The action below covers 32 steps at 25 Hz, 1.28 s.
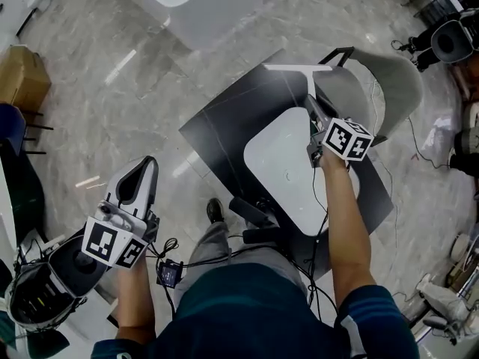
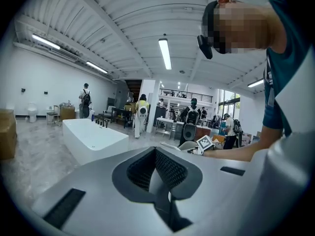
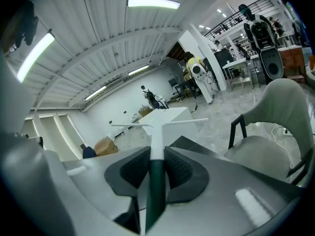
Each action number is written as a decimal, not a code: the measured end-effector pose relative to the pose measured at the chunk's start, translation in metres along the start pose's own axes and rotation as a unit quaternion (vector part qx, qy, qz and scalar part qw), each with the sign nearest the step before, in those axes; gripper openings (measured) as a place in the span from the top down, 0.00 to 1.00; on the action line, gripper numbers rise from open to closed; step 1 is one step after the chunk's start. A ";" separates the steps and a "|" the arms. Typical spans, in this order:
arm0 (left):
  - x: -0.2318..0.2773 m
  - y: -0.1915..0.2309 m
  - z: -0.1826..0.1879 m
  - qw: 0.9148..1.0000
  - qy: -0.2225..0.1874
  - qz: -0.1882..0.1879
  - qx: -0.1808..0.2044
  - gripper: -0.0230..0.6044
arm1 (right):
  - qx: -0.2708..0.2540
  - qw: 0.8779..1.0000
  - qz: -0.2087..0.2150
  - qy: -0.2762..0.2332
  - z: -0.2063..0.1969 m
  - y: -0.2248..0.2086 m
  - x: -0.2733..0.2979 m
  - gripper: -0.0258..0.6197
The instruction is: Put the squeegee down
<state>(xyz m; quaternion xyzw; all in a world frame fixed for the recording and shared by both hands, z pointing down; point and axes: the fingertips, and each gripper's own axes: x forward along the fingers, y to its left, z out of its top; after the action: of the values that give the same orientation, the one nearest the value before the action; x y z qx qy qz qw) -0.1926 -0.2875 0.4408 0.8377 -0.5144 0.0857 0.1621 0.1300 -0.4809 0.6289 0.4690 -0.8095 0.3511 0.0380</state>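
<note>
The squeegee [image 1: 307,88] hangs over the bench's [image 1: 224,126] far edge, beyond the basin [image 1: 277,163]. Its handle is pinched between the right gripper's [image 1: 314,118] fingers and its blade seems clear of the surface. The set-down is not yet done. I judge the next move is to lower it until it rests flat, then spread the fingers. The left gripper [image 1: 144,169] is off the bench's left side, fingers pressed together and empty.

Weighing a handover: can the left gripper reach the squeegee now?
Probably not without a reach across: the left gripper is far off at the person's left, while the right gripper holds the squeegee out front.
</note>
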 end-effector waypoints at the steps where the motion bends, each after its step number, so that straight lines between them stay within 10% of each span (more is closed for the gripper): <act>1: -0.001 0.006 -0.002 1.000 0.003 0.002 -0.003 0.95 | 0.001 1.000 -0.002 0.007 -0.006 0.000 0.010 0.81; 32: 0.017 0.015 -0.045 0.998 0.043 0.021 -0.043 0.95 | -0.070 0.986 -0.053 0.140 -0.104 -0.062 0.113 0.80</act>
<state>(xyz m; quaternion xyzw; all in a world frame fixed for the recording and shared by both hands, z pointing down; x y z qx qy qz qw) -0.1971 -0.2916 0.4904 0.8148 -0.5274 0.1029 0.2176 0.0879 -0.5201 0.7839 0.4534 -0.7928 0.3535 0.2021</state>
